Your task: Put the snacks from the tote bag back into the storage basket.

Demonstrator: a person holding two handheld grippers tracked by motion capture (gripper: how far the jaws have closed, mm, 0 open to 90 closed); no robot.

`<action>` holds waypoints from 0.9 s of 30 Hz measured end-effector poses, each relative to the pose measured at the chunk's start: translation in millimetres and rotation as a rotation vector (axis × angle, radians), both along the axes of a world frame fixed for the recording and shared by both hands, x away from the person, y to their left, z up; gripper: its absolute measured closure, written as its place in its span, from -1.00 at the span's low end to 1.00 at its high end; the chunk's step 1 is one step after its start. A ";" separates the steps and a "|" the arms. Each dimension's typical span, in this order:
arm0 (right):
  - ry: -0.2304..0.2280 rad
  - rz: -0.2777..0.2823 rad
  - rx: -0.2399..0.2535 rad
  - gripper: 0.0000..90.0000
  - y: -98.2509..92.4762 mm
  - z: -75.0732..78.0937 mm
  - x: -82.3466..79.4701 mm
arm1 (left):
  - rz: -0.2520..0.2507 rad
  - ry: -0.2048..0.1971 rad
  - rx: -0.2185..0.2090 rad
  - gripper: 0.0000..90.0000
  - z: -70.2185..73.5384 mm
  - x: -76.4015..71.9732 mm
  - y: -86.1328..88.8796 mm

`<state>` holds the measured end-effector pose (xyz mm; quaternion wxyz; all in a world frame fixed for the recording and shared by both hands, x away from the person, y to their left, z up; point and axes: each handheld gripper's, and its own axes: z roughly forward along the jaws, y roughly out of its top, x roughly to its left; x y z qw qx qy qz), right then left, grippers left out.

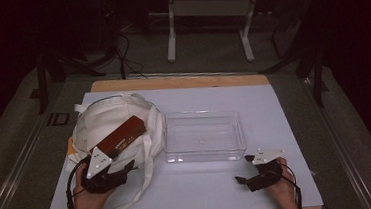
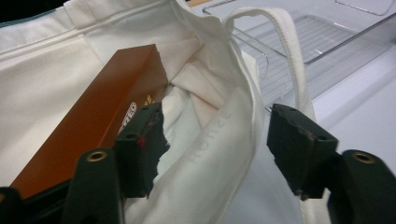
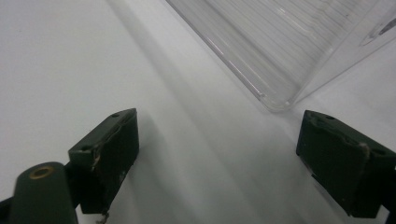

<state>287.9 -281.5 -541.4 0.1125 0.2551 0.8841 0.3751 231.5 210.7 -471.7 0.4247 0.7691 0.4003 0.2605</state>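
Left gripper view: the left gripper (image 2: 215,140) is spread wide over the white tote bag (image 2: 210,154), beside the brown box (image 2: 93,116). The right gripper (image 3: 217,158) is held spread above the table (image 3: 56,60), near the clear tray (image 3: 280,42).

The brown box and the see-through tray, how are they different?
The brown box is solid coloured and long and narrow; the clear tray is see-through, wider and open on top. The box leans on the white cloth bag, tilted; the tray sits flat on the table, with nothing visible inside. Both are rectangular.
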 end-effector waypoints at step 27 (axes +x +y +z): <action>-0.057 0.017 0.066 -0.67 -6.2 2.6 -6.4 | -0.046 0.017 -0.023 -0.07 24.4 -7.8 2.0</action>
